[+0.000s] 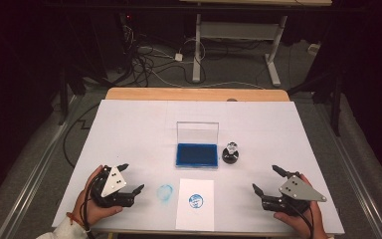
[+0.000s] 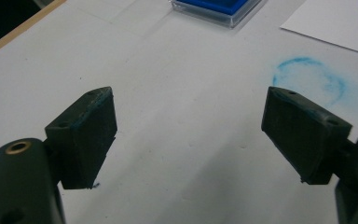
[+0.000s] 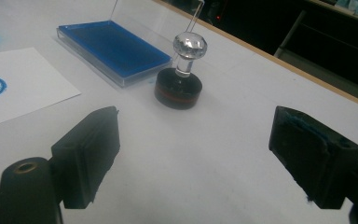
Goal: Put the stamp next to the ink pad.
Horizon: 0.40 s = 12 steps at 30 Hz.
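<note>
From the high view I see my left claw resting low on the white tabletop, its jaws spread and holding nothing. My right claw sits at the opposite near corner, also released and empty. The stamp stands upright well ahead of the right claw and toward the middle, just beside the right edge of the blue ink pad, whose clear lid stands open. A sheet of paper with a round blue print lies between the two claws, and a faint blue ring smudge marks the tabletop just left of it.

In the left gripper view the jaws stand wide apart over bare tabletop. The smudge lies just past the right-hand jaw; the ink pad and paper are cut off at the top edge.

In the right gripper view the jaws gape with nothing between them. The stamp, black base and clear faceted knob, stands ahead of the opening, apart from both jaws, close beside the ink pad. The print on the paper is cut off at the left edge, too blurred to read.
</note>
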Tool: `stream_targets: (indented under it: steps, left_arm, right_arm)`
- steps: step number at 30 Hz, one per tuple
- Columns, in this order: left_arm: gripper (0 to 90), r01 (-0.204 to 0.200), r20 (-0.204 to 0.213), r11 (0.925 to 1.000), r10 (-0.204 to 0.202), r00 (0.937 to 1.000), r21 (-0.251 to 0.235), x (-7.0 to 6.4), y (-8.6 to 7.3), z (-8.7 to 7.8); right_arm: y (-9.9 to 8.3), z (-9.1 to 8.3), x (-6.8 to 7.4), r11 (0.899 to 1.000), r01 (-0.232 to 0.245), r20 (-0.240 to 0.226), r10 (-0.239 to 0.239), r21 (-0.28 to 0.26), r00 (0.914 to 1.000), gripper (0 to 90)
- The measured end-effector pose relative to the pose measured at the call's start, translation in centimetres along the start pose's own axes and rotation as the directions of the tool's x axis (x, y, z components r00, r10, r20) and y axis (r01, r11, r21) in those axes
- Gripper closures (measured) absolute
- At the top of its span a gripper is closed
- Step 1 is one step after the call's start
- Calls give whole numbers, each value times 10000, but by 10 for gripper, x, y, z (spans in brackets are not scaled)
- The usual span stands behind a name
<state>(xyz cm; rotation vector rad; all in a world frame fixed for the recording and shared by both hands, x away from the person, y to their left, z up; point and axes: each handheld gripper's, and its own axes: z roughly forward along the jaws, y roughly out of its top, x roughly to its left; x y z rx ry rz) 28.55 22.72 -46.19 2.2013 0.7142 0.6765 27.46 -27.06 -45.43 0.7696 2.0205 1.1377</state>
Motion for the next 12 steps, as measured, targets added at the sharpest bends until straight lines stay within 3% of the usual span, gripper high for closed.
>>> stream_targets:
  steps: [5,12]
  left_arm:
    - [176,23,5,10000,-23,10000,18,1,1,1]
    - [176,34,-15,10000,-34,10000,42,2,1,1]
  right_arm:
    - [0,1,-1,9998,-181,-139,181,-32,9997,166]
    - [0,2,-1,9999,-79,40,78,124,10000,166]
